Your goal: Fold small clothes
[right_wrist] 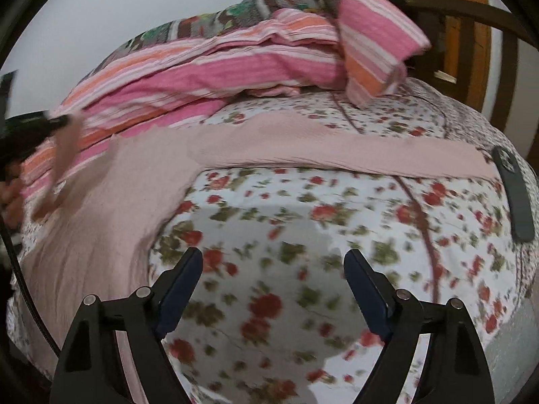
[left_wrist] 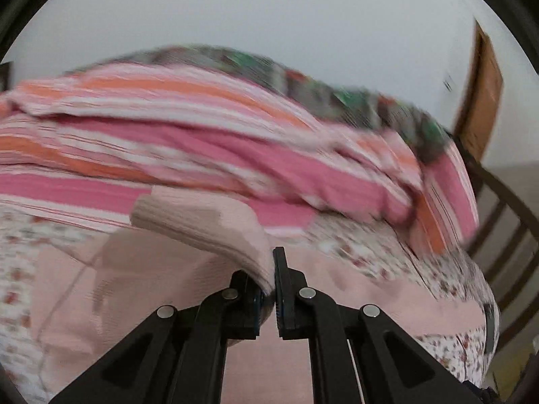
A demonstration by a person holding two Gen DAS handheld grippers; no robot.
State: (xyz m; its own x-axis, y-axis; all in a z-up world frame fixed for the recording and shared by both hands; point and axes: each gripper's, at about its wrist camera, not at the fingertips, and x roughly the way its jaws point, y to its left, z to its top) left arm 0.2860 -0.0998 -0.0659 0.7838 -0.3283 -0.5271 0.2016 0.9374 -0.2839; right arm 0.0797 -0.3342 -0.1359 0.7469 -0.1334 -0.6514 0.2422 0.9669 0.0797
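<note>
Clamped almost fully together, the left gripper (left_wrist: 273,279) pinches a fold of the pale pink ribbed knit garment (left_wrist: 209,222), whose cuff-like end curls up and away to the left of the black fingers (left_wrist: 286,289). From the right wrist view this same gripper shows at the far left edge (right_wrist: 57,122), blurred, with the pink cloth hanging down from it.

Lower in that view the right gripper (right_wrist: 273,289) stands with its jaws spread wide, nothing between them; its dark blue pads (right_wrist: 365,289) hang above bare bedding. The garment lies to its left and beyond it: the body runs down the left side (right_wrist: 101,222), and one long sleeve stretches flat across the bed towards the right, ending just beside a dark oblong phone-like object (right_wrist: 513,195) that lies near the bed's right edge.

Under everything is the white bedsheet printed with small red roses and green leaves (right_wrist: 269,208), and the same sheet shows around the garment in the left wrist view (left_wrist: 370,252).

Further back sits a rumpled pile of pink, orange and white striped cloth (right_wrist: 215,77), seen also as a blurred band behind the lifted knit (left_wrist: 202,128). Behind that pile lies a patterned textile in green, brown and grey (right_wrist: 209,23). A dark wooden chair frame (right_wrist: 471,10) stands at the far right, past the bed. No baskets or boxes appear among these things.
</note>
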